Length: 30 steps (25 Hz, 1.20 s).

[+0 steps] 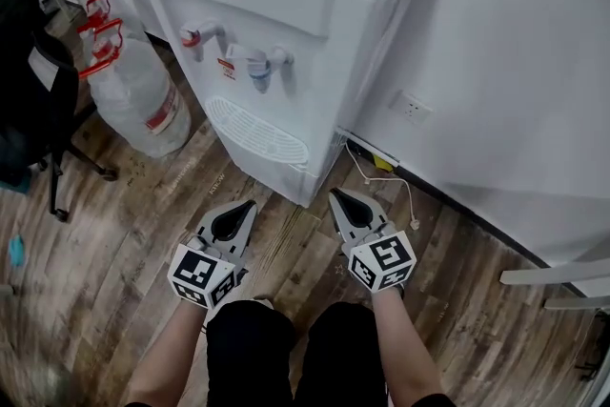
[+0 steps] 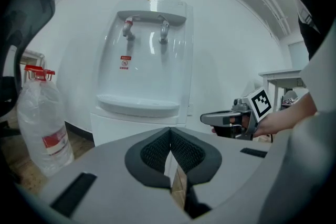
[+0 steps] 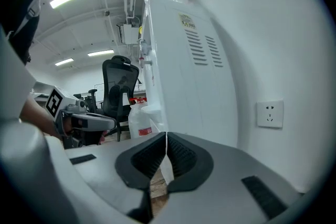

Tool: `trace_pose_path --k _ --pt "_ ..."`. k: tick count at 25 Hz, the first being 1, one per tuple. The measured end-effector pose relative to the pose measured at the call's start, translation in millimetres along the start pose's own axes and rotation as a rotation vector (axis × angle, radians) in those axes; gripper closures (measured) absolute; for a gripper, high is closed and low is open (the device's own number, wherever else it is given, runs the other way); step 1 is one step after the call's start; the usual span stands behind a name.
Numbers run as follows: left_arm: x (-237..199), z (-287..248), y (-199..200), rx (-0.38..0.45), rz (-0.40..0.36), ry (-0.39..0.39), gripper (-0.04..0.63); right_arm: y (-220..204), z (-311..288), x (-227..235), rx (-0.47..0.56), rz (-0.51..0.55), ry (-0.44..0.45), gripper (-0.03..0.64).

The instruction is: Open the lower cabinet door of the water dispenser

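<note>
On wood floor (image 1: 152,224), white two-tap water dispenser (image 1: 272,5)

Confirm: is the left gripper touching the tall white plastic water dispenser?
Apart. Left gripper view: the left gripper, jaws shut, sits well short of the white plastic water dispenser, whose whole front shows ahead.

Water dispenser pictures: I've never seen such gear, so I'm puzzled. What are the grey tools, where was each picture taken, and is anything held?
No robot here: a person holds a hand tool in each hand, the left gripper and the right gripper; the patterned cubes belong to them. The head view looks down from the person's head; the other two come from cameras riding on each gripper. Ahead stands a white water dispenser on a wooden floor, a big water bottle beside it. The left fingers and right fingers are shut, holding nothing and touching nothing.
</note>
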<state>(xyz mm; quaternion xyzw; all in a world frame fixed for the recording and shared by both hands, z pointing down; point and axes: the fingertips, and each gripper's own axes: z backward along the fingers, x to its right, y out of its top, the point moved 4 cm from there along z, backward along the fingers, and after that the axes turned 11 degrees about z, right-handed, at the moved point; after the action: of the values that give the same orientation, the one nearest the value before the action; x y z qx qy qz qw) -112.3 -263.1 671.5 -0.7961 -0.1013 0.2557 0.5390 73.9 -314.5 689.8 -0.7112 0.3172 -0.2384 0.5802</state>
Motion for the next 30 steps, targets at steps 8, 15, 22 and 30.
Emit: trace_pose_path --k 8,15,22,30 --pt "-0.6 -7.3 -14.9 0.018 -0.022 -0.001 0.583 -23.4 -25.7 7.5 0.005 0.016 -0.018 0.570" --pt "3.0 -9.2 -22.0 0.031 0.001 0.011 0.582 -27.8 -36.6 7.5 -0.007 0.031 -0.020 0.477" --pt "7.3 -8.7 -21.1 0.052 0.006 0.029 0.581 -28.8 -48.7 8.1 -0.008 0.041 -0.012 0.421" --pt "10.3 -6.4 -19.3 0.039 -0.024 0.046 0.582 -29.2 -59.8 7.1 -0.024 0.075 -0.032 0.417"
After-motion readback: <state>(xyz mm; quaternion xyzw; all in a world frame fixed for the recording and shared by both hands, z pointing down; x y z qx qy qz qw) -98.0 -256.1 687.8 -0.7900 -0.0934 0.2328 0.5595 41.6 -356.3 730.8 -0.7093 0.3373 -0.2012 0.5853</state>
